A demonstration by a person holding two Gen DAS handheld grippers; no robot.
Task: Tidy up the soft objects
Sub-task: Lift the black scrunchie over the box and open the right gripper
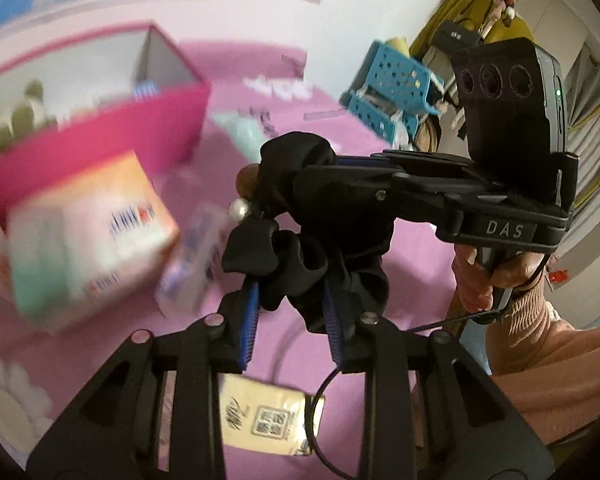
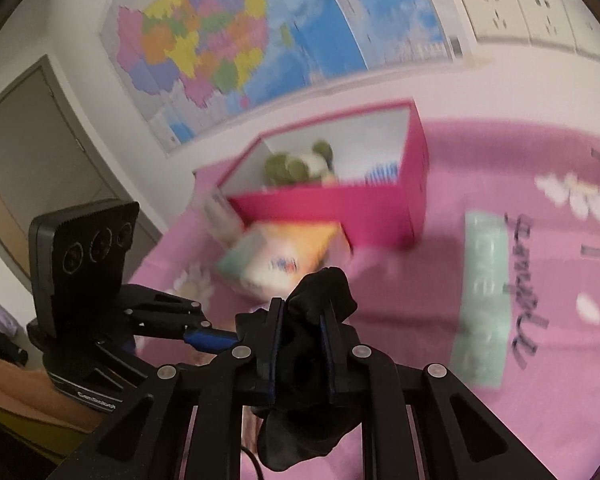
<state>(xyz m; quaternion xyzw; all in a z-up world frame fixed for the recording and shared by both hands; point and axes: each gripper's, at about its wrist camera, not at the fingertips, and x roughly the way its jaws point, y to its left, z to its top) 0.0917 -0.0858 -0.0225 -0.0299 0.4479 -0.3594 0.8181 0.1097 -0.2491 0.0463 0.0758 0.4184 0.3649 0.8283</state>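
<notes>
Both pairs of jaws are clamped on one black fabric piece [image 1: 300, 240], a bunched, scrunchie-like thing with a pearl bead and a brown bead. The left gripper [image 1: 290, 320] pinches its lower folds between blue-edged fingers [image 1: 248, 320], and the right gripper [image 2: 300, 344] squeezes another part of it, cloth bulging above and hanging below its jaws. In the left wrist view the right gripper [image 1: 300, 184] reaches in from the right, held by a hand [image 1: 488, 276] in a pink knitted sleeve [image 1: 548, 360].

Beneath the jaws lies a pink bedspread [image 2: 420, 320] with daisy prints. Just under the left jaws is a pale yellow packet [image 1: 268, 420]. Beyond the jaws sits a blurred tissue pack [image 2: 276, 260], orange and mint. Further out stands an open magenta box [image 2: 340, 208] holding a green-and-white plush toy [image 2: 300, 164]. Right of the right jaws lies a mint green pack [image 2: 484, 304]. A map [image 2: 204, 40] hangs on the far wall.
</notes>
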